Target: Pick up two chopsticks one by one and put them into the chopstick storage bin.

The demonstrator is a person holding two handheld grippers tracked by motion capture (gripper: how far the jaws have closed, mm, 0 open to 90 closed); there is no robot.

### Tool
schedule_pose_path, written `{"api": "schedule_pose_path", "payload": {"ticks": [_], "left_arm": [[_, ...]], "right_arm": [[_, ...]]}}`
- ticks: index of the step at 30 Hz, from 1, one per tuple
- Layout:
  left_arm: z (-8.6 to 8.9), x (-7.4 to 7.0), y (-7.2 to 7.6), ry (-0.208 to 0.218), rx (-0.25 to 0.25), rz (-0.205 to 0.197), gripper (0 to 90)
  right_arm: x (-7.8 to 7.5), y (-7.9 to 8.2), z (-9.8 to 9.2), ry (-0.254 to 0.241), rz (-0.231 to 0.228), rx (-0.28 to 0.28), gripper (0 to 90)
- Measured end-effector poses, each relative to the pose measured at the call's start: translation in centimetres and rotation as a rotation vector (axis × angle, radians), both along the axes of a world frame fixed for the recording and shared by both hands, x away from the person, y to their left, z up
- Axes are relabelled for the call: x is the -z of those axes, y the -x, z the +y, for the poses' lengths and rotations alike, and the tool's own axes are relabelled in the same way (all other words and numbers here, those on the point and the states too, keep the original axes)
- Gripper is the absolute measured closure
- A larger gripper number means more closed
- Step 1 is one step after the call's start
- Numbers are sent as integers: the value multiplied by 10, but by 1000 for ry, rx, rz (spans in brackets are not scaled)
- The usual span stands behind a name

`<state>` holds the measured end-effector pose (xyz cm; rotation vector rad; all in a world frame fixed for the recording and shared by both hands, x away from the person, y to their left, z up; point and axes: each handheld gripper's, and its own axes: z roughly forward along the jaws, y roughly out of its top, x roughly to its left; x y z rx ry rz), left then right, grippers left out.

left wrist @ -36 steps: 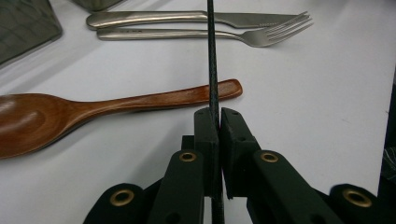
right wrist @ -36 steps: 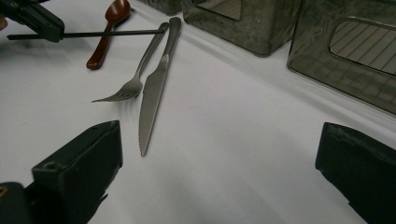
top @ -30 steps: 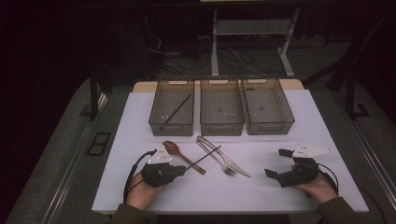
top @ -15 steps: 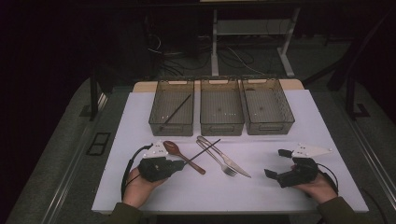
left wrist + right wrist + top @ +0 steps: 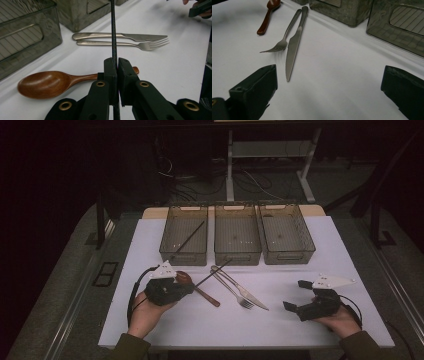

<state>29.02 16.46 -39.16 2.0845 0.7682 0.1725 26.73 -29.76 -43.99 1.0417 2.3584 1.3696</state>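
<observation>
From the high view the left gripper sits at the near left of the white table, clenched on a thin black chopstick that slants up and away toward the bins. The left gripper view gives what that view leaves vague: both pads are pressed flat on the stick, which rises straight up between them, and the wooden spoon lies on the table just behind the jaws, bowl to the left. The knife and fork lie side by side farther off.

The high view alone takes in the three clear bins along the far edge, and a second chopstick lying slantwise in the left one.

The right gripper rests at the near right, released, its jaws wide apart with nothing between them. Its own view adds the knife's serrated edge and the fork close against it, tines toward the camera
</observation>
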Motion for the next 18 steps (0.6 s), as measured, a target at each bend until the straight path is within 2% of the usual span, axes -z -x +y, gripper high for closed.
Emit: {"api": "schedule_pose_path", "payload": {"ticks": [18], "left_arm": [[7,-15,-23,25,-57,-1,845]], "right_arm": [[0,0,0,-1,-1,3,1]]}}
